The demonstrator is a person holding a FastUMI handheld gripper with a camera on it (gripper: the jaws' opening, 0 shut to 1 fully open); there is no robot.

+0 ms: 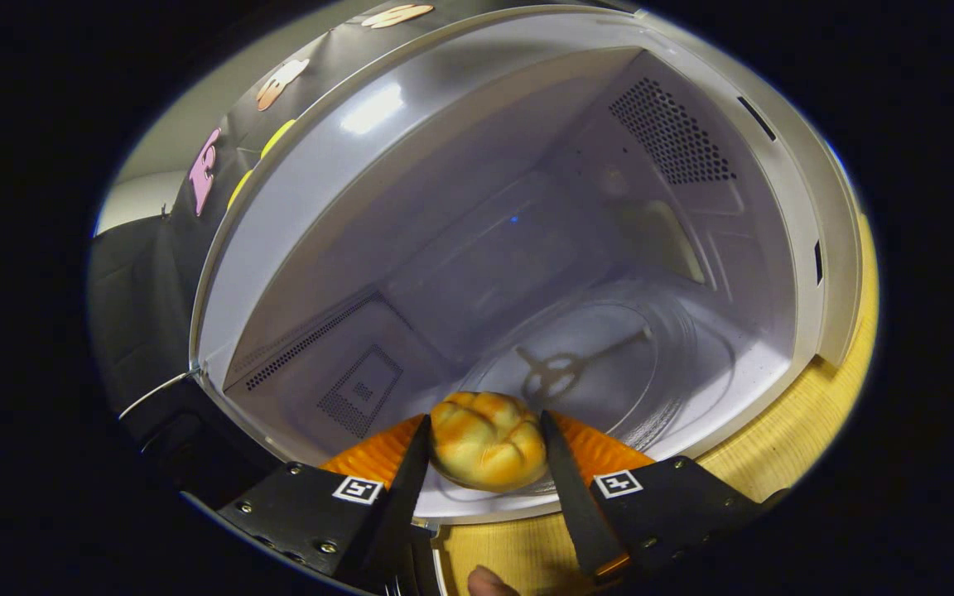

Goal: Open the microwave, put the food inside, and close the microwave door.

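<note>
A golden bread roll (487, 440) sits between my two fingers, and my gripper (485, 437) is shut on it, one finger pressing each side. I hold it at the mouth of the open microwave (804, 273), just over the near rim of the cavity floor. The glass turntable (626, 364) lies beyond the roll, with its dark three-arm hub showing through the glass. The white cavity walls have perforated vent patches on the left wall and at the upper right. The view is tilted, so the cavity looks slanted.
The microwave stands on a light wooden tabletop (816, 430), which shows at the right and under my fingers. A fingertip (489, 583) of a person shows at the bottom. Black booth cloth (133, 314) hangs to the left of the microwave.
</note>
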